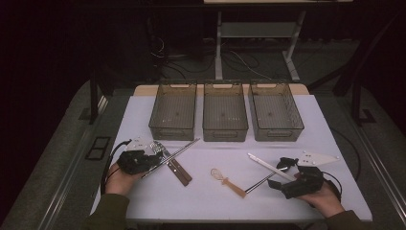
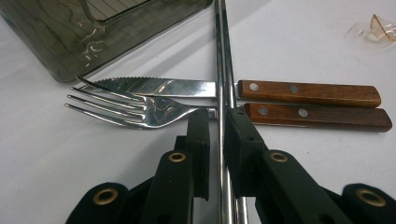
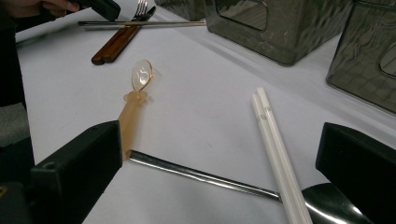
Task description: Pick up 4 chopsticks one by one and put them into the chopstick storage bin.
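A pair of metal chopsticks [image 1: 179, 151] lies slantwise over a fork [image 2: 135, 109] and a serrated knife [image 2: 159, 87], both with wooden handles [image 1: 179, 171]. My left gripper [image 1: 155, 160] is shut on the metal chopsticks [image 2: 219, 46], which run up between its jaws [image 2: 217, 116] just below the fork's neck. At the right, my right gripper [image 1: 280, 172] stands wide open [image 3: 219, 135] low over a metal spoon [image 3: 201, 176] and white chopsticks [image 3: 275, 144], touching neither. An amber plastic spoon [image 1: 227, 181] lies mid-table.
Three smoky see-through bins [image 1: 172, 130] [image 1: 225, 134] [image 1: 276, 134] stand side by side at the back of the white table [image 1: 335, 143]. The left bin's corner [image 2: 70, 56] is close behind the fork's tines. Floor and cables lie beyond.
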The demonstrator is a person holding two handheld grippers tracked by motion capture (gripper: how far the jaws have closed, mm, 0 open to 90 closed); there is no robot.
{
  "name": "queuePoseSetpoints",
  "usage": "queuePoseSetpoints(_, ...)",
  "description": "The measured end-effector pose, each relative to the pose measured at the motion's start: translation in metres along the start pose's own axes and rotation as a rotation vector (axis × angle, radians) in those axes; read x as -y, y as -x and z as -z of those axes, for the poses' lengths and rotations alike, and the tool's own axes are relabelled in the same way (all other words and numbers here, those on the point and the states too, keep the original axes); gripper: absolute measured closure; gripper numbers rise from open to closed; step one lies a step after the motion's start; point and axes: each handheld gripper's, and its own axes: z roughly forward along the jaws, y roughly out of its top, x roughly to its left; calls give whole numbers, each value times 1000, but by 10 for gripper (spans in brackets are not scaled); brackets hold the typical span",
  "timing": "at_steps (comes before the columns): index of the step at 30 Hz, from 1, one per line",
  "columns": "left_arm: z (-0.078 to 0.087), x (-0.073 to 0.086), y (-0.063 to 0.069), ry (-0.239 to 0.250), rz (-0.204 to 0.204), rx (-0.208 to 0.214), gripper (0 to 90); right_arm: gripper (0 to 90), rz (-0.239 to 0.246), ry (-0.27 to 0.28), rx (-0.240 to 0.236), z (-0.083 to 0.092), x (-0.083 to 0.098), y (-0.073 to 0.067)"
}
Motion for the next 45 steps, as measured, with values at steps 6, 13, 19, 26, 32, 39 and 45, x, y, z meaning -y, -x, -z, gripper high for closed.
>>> queuePoseSetpoints(6, 0, 0, 0, -4, -2, -2, 788, 4, 2, -1, -1, 0, 0, 0)
queuePoseSetpoints(13, 0, 0, 1, -1, -2, 4, 786, 5, 2, -3, -1, 0, 0, 0)
queuePoseSetpoints(19, -2, 0, 1, -9, -6, 5, 784, 5, 2, -3, -2, 0, 0, 0)
queuePoseSetpoints(26, -4, 0, 1, -21, -11, 2, 784, 5, 4, -6, -3, 0, 0, 0)
queuePoseSetpoints(32, -7, 0, 2, -35, -16, 0, 784, 5, 5, -7, -4, -1, 0, 0)
queuePoseSetpoints(39, -10, 2, 1, -55, -21, -2, 785, 5, 3, -6, -4, 0, 0, 0)
queuePoseSetpoints(45, -10, 2, 2, -59, -36, -12, 786, 5, 3, -7, -4, 0, 0, 0)
